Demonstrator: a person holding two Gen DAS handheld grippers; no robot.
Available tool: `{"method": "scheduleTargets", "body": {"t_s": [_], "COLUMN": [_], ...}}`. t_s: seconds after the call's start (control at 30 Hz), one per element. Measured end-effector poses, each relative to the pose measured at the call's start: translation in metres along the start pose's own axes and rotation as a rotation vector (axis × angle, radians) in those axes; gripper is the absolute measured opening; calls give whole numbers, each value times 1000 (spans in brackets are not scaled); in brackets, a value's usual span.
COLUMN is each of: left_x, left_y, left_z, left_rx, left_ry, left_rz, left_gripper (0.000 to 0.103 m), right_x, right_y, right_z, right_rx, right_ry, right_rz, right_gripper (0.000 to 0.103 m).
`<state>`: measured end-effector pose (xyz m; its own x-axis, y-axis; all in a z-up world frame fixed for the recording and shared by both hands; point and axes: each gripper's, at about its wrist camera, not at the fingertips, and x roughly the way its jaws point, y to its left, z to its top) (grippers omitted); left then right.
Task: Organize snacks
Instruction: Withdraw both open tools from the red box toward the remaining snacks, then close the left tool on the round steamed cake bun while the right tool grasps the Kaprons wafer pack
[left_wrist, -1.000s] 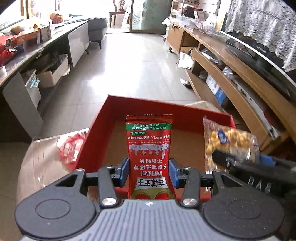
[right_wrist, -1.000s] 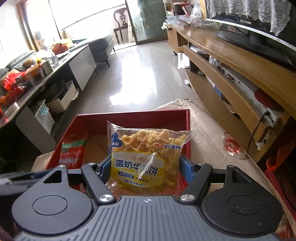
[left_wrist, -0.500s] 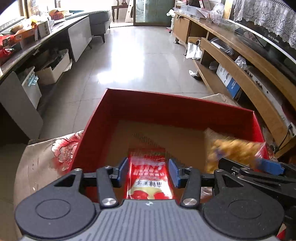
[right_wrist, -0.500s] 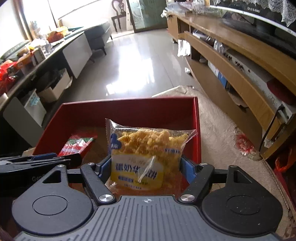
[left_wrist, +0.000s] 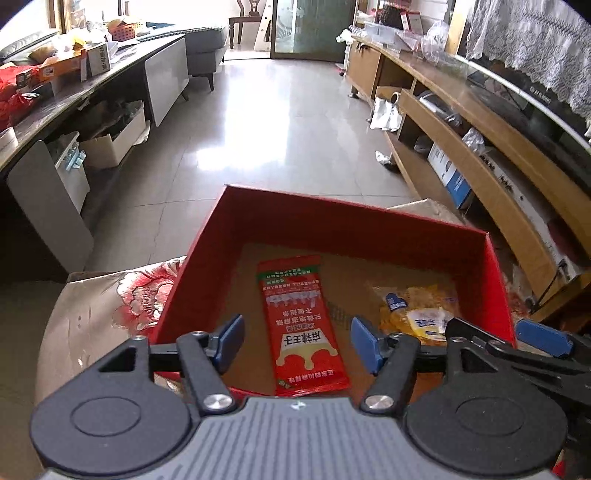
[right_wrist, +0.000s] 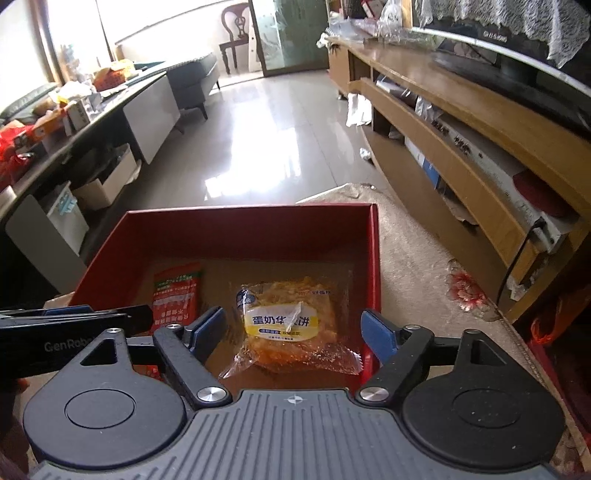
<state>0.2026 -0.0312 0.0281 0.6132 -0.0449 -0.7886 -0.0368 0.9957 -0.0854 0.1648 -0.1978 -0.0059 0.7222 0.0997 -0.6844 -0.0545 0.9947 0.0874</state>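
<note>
A shallow red cardboard box (left_wrist: 343, 225) with a brown cardboard floor sits on a table covered by a beige cloth printed with red flowers (left_wrist: 92, 314), its far rim toward an open tiled floor (left_wrist: 258, 140). Two snacks lie flat inside it. A long red foil sachet with a green band and white lettering (left_wrist: 301, 325) rests lengthwise toward the box's left wall, its near end close to the near edge. A clear packet of yellow egg-milk waffle biscuits with a yellow label (right_wrist: 291, 325) lies near the right wall, well apart from the sachet.

The left gripper (left_wrist: 297, 343), black with blue pads, hangs over the sachet; its jaws have just been opening and now stand clear on either side of the pack, touching nothing. The right gripper (right_wrist: 293, 334) hangs over the biscuit packet; its jaws have likewise just been opening, and the packet lies on the box floor between the spread pads (right_wrist: 210, 325), free of both. In the right wrist view the left gripper's black arm crosses the box's left side, in front of part of the sachet. A long wooden media cabinet (right_wrist: 461, 122) lines the room's right side.
</note>
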Motion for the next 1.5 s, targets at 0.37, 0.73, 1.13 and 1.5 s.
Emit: {"method": "scheduleTargets", "body": {"t_s": [0.37, 0.73, 1.13, 1.5], "left_x": [-37, -52, -78, -80], "left_y": [17, 50, 90, 107], "left_z": [-20, -58, -127, -173], "left_rx": [5, 20, -44, -88], "left_ry": [-1, 73, 191, 280], "left_rz": [-47, -43, -72, -76], "left_gripper": [69, 69, 70, 70], "right_x": [-29, -44, -59, -74], "right_y": [4, 24, 58, 64], "right_z": [-14, -45, -86, -128], "right_rx": [-11, -21, -81, -80], "right_ry": [-21, 30, 101, 175], "right_rz": [8, 39, 86, 80], "right_gripper": [86, 86, 87, 87]}}
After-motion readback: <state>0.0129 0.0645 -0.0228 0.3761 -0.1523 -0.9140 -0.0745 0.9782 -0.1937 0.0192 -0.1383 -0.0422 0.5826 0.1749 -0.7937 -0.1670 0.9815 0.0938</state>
